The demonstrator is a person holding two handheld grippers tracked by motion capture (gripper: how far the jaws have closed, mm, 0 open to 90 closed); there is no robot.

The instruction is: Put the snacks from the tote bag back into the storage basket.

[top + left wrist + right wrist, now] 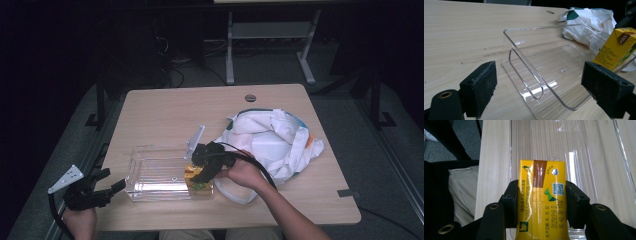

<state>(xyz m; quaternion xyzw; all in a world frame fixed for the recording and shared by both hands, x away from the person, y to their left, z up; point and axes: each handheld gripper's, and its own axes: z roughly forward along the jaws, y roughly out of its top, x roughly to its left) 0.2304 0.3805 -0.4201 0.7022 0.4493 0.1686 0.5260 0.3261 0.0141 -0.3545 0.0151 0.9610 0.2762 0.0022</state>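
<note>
A clear plastic bin (157,172) lies on the wooden table (165,110). My right gripper (204,170) is shut on a yellow drink carton (192,176) and holds it over the bin's right end. In the right gripper view the carton (541,195) is clamped between both pads (510,202) of the right gripper (541,205), above the bin's ribbed floor (579,150). My left gripper (109,186) stands open off the bin's left end, holding nothing. From the left gripper (544,90) I see the bin (541,65) close ahead and the carton (617,47) at its far end.
A crumpled white cloth bag (272,142) with green trim lies right of the bin, also in the left gripper view as the bag (591,20). A cable hole (250,98) sits near the table's far edge. Bare tabletop stretches behind the bin.
</note>
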